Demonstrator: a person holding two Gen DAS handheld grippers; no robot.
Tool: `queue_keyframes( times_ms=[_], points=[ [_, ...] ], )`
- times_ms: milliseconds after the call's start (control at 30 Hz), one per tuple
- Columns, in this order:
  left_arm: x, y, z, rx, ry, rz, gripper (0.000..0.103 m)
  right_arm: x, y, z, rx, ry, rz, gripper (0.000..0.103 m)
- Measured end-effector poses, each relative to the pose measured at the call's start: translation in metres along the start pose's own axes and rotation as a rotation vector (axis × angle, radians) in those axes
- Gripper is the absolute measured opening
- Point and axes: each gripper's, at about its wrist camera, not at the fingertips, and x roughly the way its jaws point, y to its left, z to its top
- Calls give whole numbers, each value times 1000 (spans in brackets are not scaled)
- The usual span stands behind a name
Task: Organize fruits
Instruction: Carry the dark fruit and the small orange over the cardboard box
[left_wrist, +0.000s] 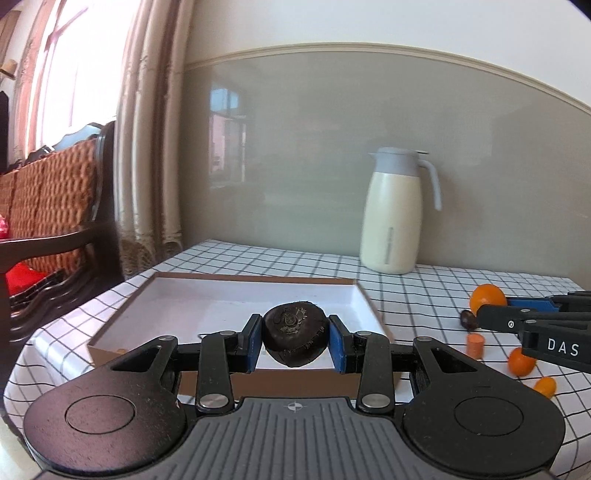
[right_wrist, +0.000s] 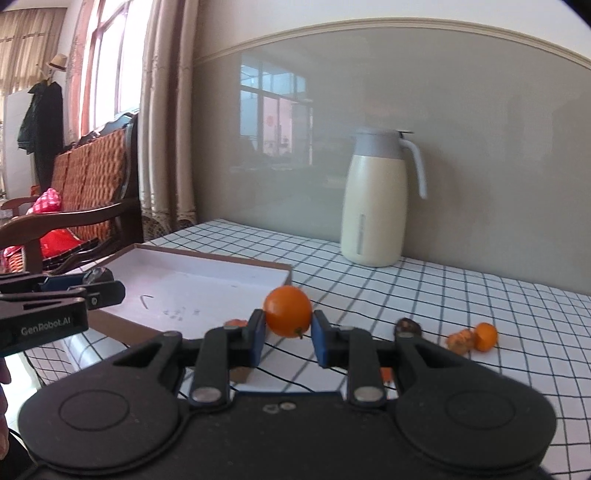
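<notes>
Checked tablecloth (left_wrist: 280, 258) covered the table, grey-panelled wall behind, curtain and a wooden bench with orange cushions off to the window side. Landmark: shallow cardboard box (left_wrist: 229, 295) with a white inside, lying flat on the cloth.

Left gripper (left_wrist: 295, 339) was over the box's near edge, blue pads clamped on a dark, roundish fruit (left_wrist: 293, 338) with a rough brown skin; pads pressed both sides, fruit off the surface. Right gripper (right_wrist: 288, 330) sat just beside the box's right corner, fingers closed tight on a small orange fruit (right_wrist: 289, 311), held clear of the cloth.

Cream jug (left_wrist: 393, 214) with a grey lid and handle stood upright behind the box, right of it, near the wall.

Loose pieces lay on the cloth to the right of the box, well apart from it: a small dark fruit (right_wrist: 406, 325), a small orange one (right_wrist: 485, 336) touching a knobbly orange-brown piece (right_wrist: 461, 341). Left wrist view also showed a short orange cylinder (left_wrist: 475, 345) and two more small orange fruits (left_wrist: 521, 362) on that same side. Something small and orange sat inside the box at its near left corner, too hidden to tell.
</notes>
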Motion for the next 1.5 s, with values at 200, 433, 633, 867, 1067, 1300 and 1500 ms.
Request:
queue_keyframes(
  times_ms=[200, 433, 633, 867, 1067, 1300, 1500],
  points=[
    [-1, 19, 2, -4, -11, 45, 37, 6, 19, 6, -19, -15, 52, 18],
    [3, 43, 5, -19, -12, 90, 37, 18, 44, 13, -40, -21, 107, 18],
    [9, 59, 9, -14, -17, 121, 37, 28, 59, 20, -59, -26, 138, 18],
    [22, 73, 16, -3, -16, 142, 37, 43, 67, 30, -87, -24, 152, 18],
    [39, 79, 22, 2, -17, 148, 37, 62, 71, 36, -103, -10, 155, 18],
    [59, 81, 24, 6, -2, 151, 37, 80, 70, 40, -105, 6, 152, 18],
    [75, 81, 24, 9, 10, 149, 37, 94, 70, 42, -106, 20, 149, 18]
  ],
)
